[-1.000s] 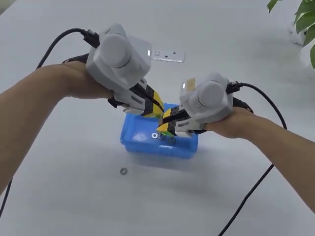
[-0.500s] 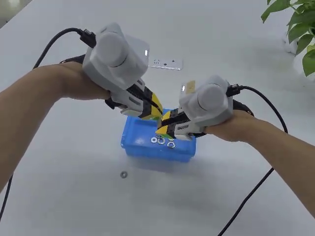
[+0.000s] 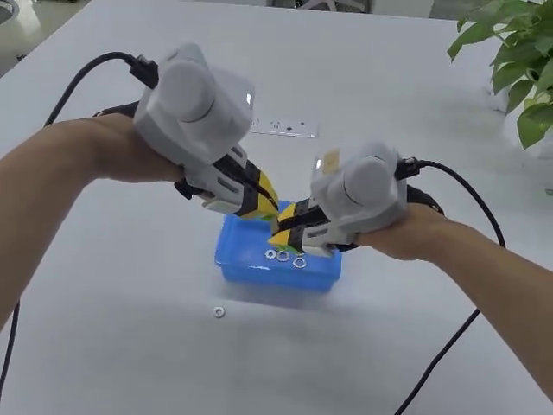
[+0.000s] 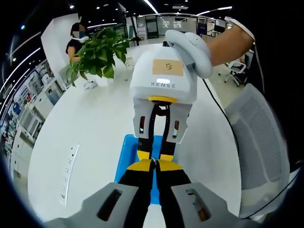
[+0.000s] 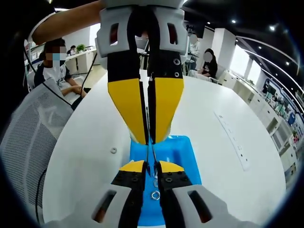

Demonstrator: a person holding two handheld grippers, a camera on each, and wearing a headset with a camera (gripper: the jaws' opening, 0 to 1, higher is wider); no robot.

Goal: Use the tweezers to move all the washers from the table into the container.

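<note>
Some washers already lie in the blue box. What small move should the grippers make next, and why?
Probably lift the thin metal tweezers, held between the shut jaws of the left gripper and the right gripper, out of the blue plastic container and toward the one small silver washer left on the white table, off the container's near side; three washers already lie inside.

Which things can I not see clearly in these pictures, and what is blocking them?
- Tips of the thin metal tweezers: right gripper view, lost between the right gripper's fingers; whether they hold anything is unclear.
- Floor of the blue plastic container: head view, partly covered by the left gripper and right gripper, so the small metal washers inside cannot be fully counted.
</note>
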